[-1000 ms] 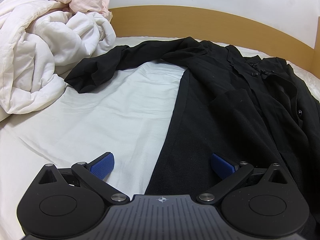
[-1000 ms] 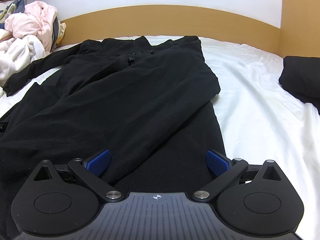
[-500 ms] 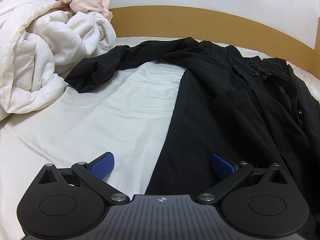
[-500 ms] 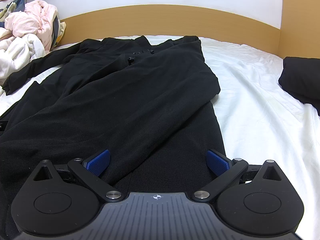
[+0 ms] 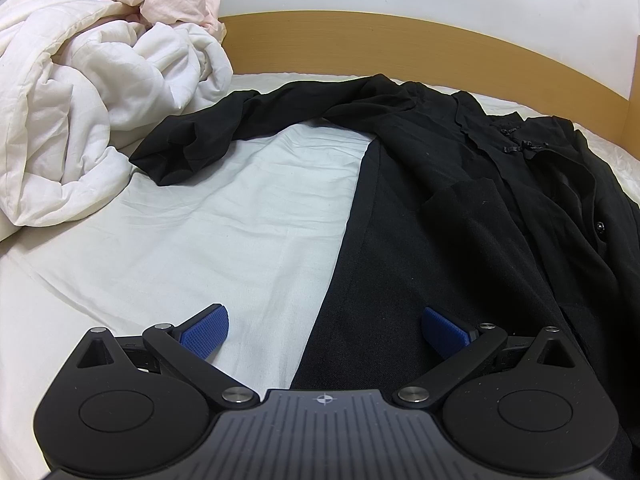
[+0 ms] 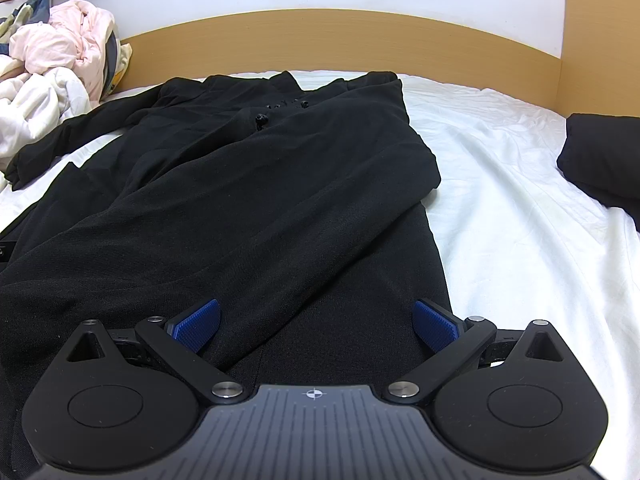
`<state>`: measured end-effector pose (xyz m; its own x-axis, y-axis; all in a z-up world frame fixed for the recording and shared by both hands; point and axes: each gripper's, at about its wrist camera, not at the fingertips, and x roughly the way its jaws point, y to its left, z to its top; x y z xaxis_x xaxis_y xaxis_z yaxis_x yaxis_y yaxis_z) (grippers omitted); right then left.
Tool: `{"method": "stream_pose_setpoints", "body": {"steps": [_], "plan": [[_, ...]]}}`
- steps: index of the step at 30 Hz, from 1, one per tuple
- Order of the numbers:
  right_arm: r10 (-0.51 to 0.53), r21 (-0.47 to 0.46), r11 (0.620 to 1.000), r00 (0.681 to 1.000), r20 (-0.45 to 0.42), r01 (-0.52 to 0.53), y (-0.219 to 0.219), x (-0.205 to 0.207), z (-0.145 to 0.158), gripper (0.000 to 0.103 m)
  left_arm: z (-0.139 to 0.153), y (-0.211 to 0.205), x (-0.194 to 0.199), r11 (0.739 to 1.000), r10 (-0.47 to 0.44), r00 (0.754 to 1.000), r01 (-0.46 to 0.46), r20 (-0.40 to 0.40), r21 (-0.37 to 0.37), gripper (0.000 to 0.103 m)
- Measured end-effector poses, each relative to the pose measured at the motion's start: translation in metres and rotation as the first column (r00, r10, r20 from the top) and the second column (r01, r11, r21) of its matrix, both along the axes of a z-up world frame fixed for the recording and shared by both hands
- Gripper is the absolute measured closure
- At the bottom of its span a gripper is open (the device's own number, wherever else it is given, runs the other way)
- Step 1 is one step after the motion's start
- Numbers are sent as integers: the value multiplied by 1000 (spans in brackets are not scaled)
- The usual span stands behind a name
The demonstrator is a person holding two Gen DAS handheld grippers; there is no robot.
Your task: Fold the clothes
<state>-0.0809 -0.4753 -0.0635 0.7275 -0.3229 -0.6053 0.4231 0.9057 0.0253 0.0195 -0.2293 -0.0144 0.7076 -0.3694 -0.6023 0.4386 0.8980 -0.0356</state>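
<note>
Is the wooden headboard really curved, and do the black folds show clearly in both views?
Left wrist: fisheye lens likely bows the headboard; black garment keeps some fold detail. Right wrist: same bowing; garment nearly flat black, white sheet bright, both sharp.

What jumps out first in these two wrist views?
A long black garment lies spread down the white bed sheet, one sleeve reaching toward a heaped white duvet at the left. Both the left gripper and right gripper are open, blue-padded fingers apart near its lower end.
</note>
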Motion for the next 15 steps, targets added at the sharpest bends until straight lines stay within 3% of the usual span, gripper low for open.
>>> {"method": "stream_pose_setpoints", "body": {"steps": [15], "plan": [[0, 0, 1000, 1000, -1, 0, 1, -1, 1, 0, 0, 3, 2, 1000, 2, 1000, -2, -4, -21, 1]]}}
